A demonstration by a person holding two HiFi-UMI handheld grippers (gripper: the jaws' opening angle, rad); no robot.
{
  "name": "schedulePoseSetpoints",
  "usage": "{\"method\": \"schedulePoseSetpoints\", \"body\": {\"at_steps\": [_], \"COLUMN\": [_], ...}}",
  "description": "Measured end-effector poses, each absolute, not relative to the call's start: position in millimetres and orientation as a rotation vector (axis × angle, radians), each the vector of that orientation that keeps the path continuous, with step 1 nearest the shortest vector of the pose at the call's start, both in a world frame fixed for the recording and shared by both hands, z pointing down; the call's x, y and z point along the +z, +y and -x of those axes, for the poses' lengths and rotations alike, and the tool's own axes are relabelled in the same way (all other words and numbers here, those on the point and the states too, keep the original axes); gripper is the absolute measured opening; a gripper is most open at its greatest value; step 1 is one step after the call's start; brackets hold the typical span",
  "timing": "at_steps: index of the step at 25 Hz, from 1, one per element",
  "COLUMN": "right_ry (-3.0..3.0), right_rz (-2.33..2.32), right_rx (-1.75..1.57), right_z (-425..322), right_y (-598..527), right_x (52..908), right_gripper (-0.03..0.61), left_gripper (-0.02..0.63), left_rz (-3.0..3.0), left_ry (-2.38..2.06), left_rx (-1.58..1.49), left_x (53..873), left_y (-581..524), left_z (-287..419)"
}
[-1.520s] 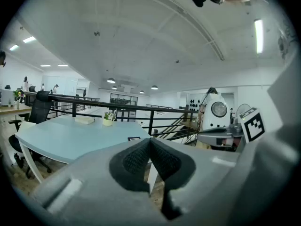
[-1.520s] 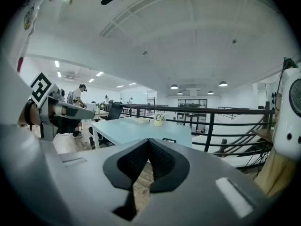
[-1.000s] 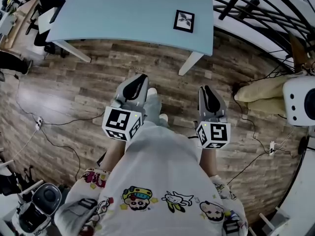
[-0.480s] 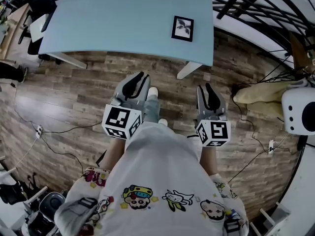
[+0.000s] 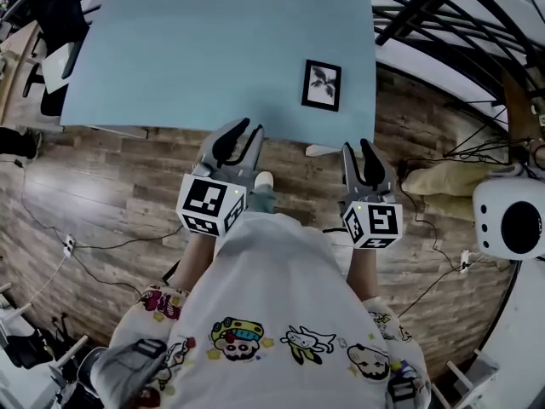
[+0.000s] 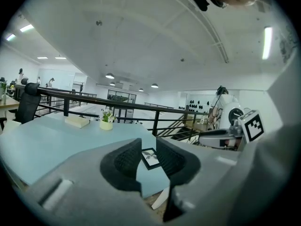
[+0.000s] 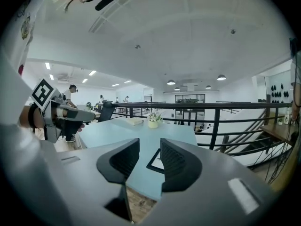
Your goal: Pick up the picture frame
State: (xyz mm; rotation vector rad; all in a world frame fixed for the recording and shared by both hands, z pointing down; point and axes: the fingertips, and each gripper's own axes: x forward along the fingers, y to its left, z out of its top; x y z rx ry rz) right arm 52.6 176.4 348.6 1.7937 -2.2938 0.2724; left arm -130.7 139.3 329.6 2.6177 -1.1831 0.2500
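Observation:
The picture frame [image 5: 322,85] is small and black with a leaf print. It lies flat near the right front corner of the light blue table [image 5: 196,66]. My left gripper [image 5: 239,131] hovers over the wooden floor at the table's front edge, left of the frame. Its jaws are opening and nothing is between them. My right gripper [image 5: 362,149] is just short of the table's corner, its jaws also opening and empty. The picture frame [image 6: 150,157] shows ahead through the gap of the left gripper [image 6: 146,147]. In the right gripper view the picture frame [image 7: 154,164] also lies beyond the right gripper [image 7: 150,149].
A small potted plant [image 6: 106,121] and a pale book [image 6: 77,121] stand at the table's far side. A black railing [image 5: 426,7] runs behind and to the right. A white machine [image 5: 511,220] and cables are on the floor at right, and a black chair [image 5: 60,15] is at left.
Both grippers have moved forward from over the floor up to the table's front edge. Their jaws have spread wider. The picture frame now lies closer to them.

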Motion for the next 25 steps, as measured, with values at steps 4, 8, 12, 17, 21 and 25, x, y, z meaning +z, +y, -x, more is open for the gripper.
{"method": "schedulePoseSetpoints", "body": {"at_steps": [4,8,12,17,21,25], "right_ry": [-2.26,-2.221,-2.186,-2.16,-2.166,-2.196], "right_rz": [-1.821,-1.853,-1.858,-1.854,-1.843,-1.809], "right_rx": [0.292,0.322,0.362,0.41,0.426,0.445], "right_z": [-43.0,-41.2,-45.0,-55.3,-68.8,-84.5], "right_y": [140.6,124.3,114.1,107.3,92.1,65.4], "right_x": [349.5,352.7,362.0,369.7,376.9,381.7], "right_gripper": [0.144,0.153,0.16,0.163,0.164,0.164], "left_gripper": [0.091,0.097,0.107,0.116,0.126,0.129], "left_rz": [-2.618,-2.62,-2.614,-2.581,-2.56,-2.547], "left_ry": [-1.162,-1.124,-1.087,-1.054,-1.056,-1.092], "left_rx": [0.252,0.265,0.278,0.289,0.294,0.298], "left_x": [331.4,337.1,346.1,356.7,365.9,367.9], "left_y": [98.7,77.0,63.8,61.3,50.1,25.7], "left_z": [144.6,148.2,143.8,135.7,123.0,107.4]}}
